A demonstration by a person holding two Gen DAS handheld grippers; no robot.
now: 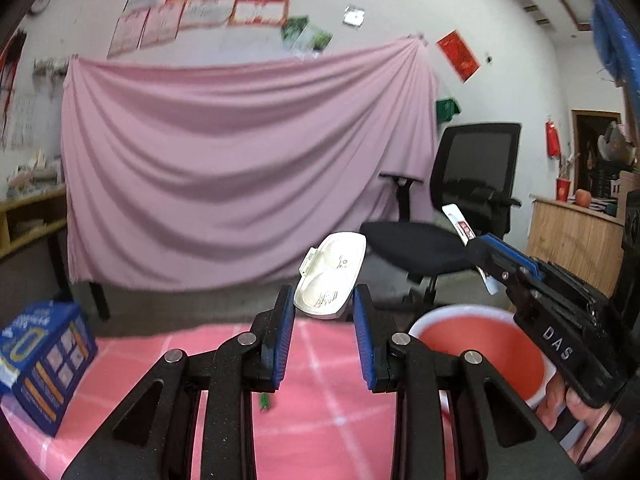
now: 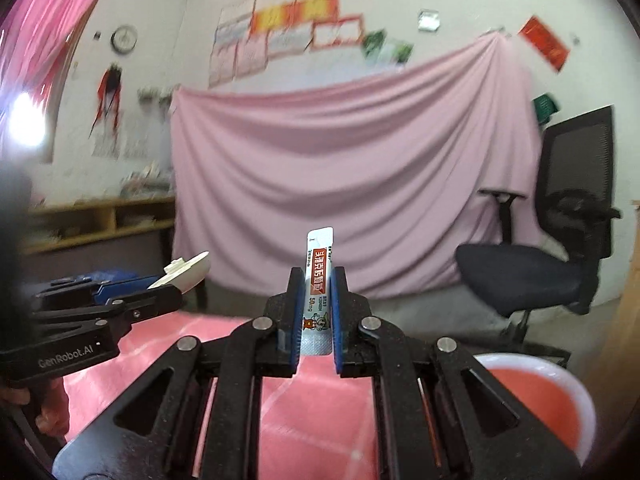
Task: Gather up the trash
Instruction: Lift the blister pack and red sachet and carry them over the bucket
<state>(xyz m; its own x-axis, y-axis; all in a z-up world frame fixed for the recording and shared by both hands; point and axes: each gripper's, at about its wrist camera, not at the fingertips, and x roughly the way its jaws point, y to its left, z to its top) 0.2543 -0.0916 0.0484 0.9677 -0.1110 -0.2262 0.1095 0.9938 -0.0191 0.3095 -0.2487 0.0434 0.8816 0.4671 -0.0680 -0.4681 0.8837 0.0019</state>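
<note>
Sachet (image 2: 319,292) pinched upright in closed right gripper (image 2: 316,312); white plastic case (image 1: 331,276) wedged in half-open left gripper (image 1: 322,312). Bin (image 2: 568,380) at 4 o'clock: center over rim before releasing, sachet first.

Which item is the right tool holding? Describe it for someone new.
Find the red bin on the pink checked tablecloth. Just left of it, the right tool pinches a slim silver sachet upright, red label, "50mg"; unlike the left tool's white clamshell case.
</note>
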